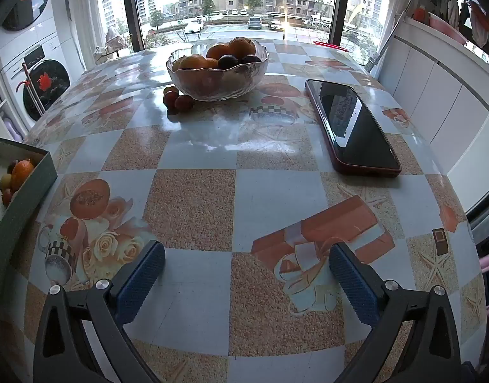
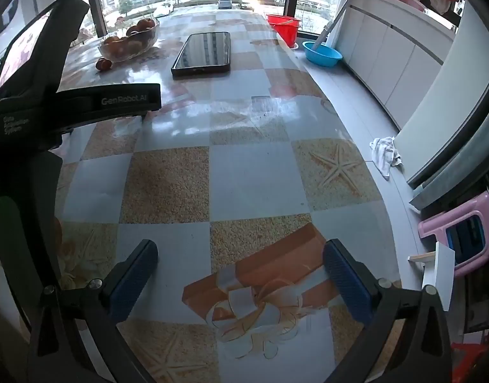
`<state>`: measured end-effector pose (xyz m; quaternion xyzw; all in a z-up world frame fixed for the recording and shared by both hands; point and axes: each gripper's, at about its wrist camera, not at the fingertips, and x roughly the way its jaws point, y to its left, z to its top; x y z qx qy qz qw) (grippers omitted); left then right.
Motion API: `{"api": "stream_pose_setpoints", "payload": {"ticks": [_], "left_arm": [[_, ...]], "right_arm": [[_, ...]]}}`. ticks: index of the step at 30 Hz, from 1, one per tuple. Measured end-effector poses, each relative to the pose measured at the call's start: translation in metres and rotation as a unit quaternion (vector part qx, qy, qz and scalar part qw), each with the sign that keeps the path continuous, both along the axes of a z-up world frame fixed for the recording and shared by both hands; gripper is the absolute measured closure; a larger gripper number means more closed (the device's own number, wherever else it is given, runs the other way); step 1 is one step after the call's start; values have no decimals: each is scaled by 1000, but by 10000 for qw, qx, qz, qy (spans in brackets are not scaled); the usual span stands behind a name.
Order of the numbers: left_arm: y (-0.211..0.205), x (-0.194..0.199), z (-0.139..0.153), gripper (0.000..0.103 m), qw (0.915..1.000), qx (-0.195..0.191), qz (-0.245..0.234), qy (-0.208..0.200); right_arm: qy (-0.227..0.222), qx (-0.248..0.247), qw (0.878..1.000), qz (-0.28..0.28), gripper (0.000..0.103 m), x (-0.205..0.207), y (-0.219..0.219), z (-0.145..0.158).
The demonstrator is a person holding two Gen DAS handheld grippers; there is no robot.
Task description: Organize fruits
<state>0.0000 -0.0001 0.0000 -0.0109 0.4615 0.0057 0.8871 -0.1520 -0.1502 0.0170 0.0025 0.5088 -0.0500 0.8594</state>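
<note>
A glass bowl (image 1: 217, 78) (image 2: 129, 43) heaped with oranges (image 1: 218, 50) and dark plums (image 1: 227, 61) stands at the far end of the table. Small red fruits (image 1: 178, 99) (image 2: 103, 63) lie on the table right in front of the bowl. At the left edge a green box (image 1: 27, 191) holds an orange and a few small fruits (image 1: 16, 175). My left gripper (image 1: 247, 274) hovers open over the near table, nothing between its blue pads. My right gripper (image 2: 241, 269) is open too, empty, over the printed cloth. The left gripper's black body (image 2: 52, 105) fills the left of the right wrist view.
A dark phone in a red case (image 1: 353, 127) (image 2: 204, 51) lies to the right of the bowl. The table (image 1: 196, 204) has a checkered glossy cloth. Washing machines (image 1: 36, 73) stand left; white cabinets (image 1: 436, 89), a red bucket (image 2: 284, 27), blue basin (image 2: 322, 54) and pink stool (image 2: 461, 239) lie right.
</note>
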Motion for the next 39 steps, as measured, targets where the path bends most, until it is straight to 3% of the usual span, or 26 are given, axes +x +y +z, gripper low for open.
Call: {"api": "stream_pose_setpoints", "payload": {"ticks": [18,20,39], "left_arm": [[0,0,0,0,10000,0,0,0],[0,0,0,0,10000,0,1,-1],[0,0,0,0,10000,1,0,-1]], "right_arm": [[189,-143,9982,-550,0,11,3,-1],[208,7,9982,-570,0,13,4,-1],[-93,-39,9982,-598,0,14,7,0]]}}
